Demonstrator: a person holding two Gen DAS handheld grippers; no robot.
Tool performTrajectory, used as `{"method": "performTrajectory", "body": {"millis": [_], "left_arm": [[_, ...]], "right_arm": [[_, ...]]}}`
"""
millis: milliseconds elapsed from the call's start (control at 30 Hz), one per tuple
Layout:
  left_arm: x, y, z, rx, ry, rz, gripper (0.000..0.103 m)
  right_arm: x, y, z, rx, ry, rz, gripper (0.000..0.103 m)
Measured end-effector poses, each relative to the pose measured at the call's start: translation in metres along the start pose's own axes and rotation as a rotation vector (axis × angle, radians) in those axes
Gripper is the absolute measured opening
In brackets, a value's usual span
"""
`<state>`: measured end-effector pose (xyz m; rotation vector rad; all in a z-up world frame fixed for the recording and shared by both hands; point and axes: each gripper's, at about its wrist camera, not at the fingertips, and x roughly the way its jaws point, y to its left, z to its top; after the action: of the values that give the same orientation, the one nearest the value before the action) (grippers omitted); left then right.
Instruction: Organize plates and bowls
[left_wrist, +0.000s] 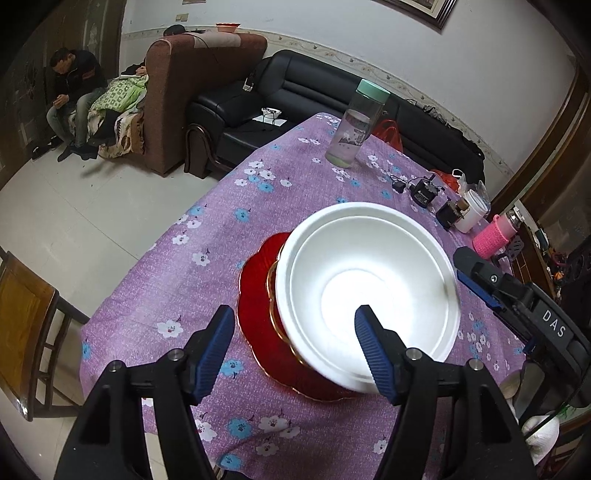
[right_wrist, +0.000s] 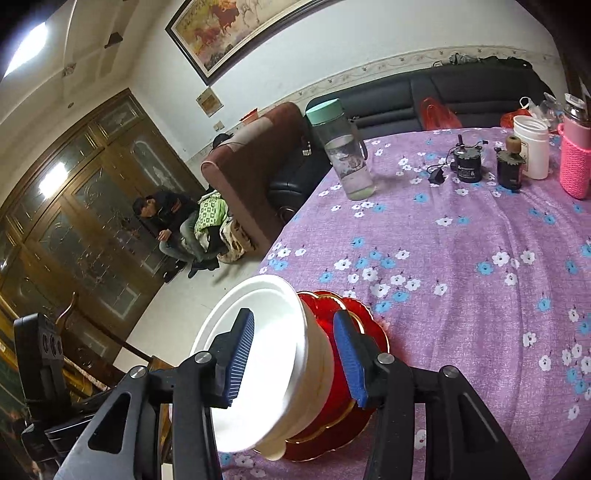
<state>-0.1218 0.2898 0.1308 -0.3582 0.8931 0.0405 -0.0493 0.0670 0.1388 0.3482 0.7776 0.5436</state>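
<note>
White bowl (left_wrist: 369, 291) sits on my red plate (left_wrist: 258, 317) near the table's (left_wrist: 184, 266) front edge; both jaws stand apart, empty. Light, stiff, brittle: I'd grip its rim.

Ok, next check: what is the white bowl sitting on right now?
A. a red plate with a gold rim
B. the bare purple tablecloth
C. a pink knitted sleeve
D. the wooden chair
A: in both wrist views the white bowl rests on the red plate, which lies on the tablecloth.
</note>
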Motion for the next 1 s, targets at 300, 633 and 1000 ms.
{"method": "performTrajectory", "body": {"millis": [300,633,1000], "left_arm": [[-0.027,-0.015,-0.024,0.052,-0.16,0.07,0.078],[-0.036,-0.029,-0.062,0.087,-0.287,0.166,0.087],[-0.041,-0.048,-0.108,0.119,-0.381,0.253,0.088]], "right_arm": [[-0.028,-0.017,-0.023,0.038,-0.066,-0.014,0.05],[-0.057,-0.026,-0.068,-0.041,-0.115,-0.143,0.058],[-0.055,-0.024,-0.113,-0.108,-0.091,-0.227,0.061]]}}
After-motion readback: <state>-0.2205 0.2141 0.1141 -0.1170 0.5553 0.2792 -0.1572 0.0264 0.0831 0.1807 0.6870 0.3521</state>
